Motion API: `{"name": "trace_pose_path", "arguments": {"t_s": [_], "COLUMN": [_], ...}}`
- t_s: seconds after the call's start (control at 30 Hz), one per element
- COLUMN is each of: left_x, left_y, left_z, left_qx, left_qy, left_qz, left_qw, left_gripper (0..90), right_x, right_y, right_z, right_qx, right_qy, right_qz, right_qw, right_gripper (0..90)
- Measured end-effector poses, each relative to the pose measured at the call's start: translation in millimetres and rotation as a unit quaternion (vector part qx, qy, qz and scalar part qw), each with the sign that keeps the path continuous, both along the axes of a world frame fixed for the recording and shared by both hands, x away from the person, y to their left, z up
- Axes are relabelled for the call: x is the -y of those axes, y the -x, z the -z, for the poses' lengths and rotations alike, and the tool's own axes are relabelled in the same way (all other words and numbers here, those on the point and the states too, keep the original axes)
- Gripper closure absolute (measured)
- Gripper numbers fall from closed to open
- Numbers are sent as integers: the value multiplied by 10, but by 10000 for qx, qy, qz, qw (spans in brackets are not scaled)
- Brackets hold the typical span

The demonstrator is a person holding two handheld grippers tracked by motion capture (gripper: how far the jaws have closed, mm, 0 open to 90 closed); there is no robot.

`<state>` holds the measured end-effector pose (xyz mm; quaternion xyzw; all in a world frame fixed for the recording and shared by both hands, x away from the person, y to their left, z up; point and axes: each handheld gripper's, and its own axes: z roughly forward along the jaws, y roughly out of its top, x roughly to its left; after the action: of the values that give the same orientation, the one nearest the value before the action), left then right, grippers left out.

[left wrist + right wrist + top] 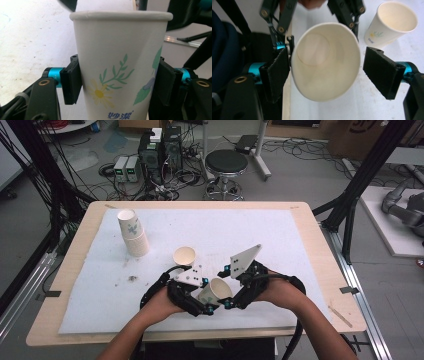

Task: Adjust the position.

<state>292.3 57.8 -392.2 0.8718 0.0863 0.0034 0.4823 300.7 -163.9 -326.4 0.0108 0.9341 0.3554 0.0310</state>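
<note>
A white paper cup [216, 291] with a flower print is held above the table's front middle, its mouth tipped toward the right hand. My left gripper [207, 303] is shut on it. In the left gripper view both pads [72, 80] press on the sides of the cup [120, 50]. In the right gripper view I look into the cup's mouth [324, 62], which sits between the jaws of my right gripper [329, 75]. That gripper is open: one pad [382, 72] stands apart from the rim and the other lies close beside it. In the high view my right gripper [228, 296] is just right of the cup.
A second cup [184, 255] stands upright on the white mat [280, 235], just behind the grippers; it is also at the right gripper view's top right, second cup [390, 23]. A leaning stack of cups [134, 234] stands at the back left. Wooden table edge [330, 270] runs on the right.
</note>
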Motion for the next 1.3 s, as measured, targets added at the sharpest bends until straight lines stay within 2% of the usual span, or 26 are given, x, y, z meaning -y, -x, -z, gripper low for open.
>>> {"name": "trace_pose_path", "arguments": {"t_s": [0.13,0.23,0.27,0.4,0.53,0.57,0.63,0.77,0.87,0.97,1.1,1.13,1.17,1.3], "left_x": [-26,-45,-54,-107,-158,-176,-210,-280,-335,-375,-459,-485,-505,-573], "left_y": [6,9,16,25,37,42,50,73,95,126,171,169,163,154], "left_z": [69,122,145,204,245,257,272,290,283,238,227,230,228,225], "left_qx": [-49,-34,-32,48,124,129,173,254,396,529,665,664,657,764], "left_qy": [335,509,624,931,1166,1220,1295,1466,1575,1692,1837,1889,1900,2003], "left_qz": [-185,-300,-379,-605,-750,-780,-825,-914,-1071,-1179,-1367,-1425,-1457,-1617], "left_qw": [9993,9982,9973,9938,9903,9894,9880,9846,9809,9771,9711,9693,9687,9633], "left_gripper": [321,321,320,321,320,320,320,319,319,317,313,312,309,307], "right_x": [149,296,333,544,757,795,890,1010,1085,1131,1201,1215,1242,1343], "right_y": [12,28,33,69,98,99,105,115,122,130,150,152,149,163], "right_z": [6,31,39,96,198,218,279,379,468,562,679,691,703,724], "right_qx": [-33,-30,-26,8,-58,-54,-74,-30,67,100,144,141,157,287], "right_qy": [-395,-699,-765,-1138,-1438,-1476,-1623,-1781,-1913,-1892,-1998,-1989,-1963,-1939], "right_qz": [195,408,480,846,1217,1263,1446,1733,2017,2295,2560,2611,2674,2880], "right_qw": [9990,9967,9959,9899,9821,9809,9761,9686,9606,9547,9457,9445,9432,9373], "right_gripper": [221,221,221,220,220,220,220,220,220,221,220,221,220,221]}}
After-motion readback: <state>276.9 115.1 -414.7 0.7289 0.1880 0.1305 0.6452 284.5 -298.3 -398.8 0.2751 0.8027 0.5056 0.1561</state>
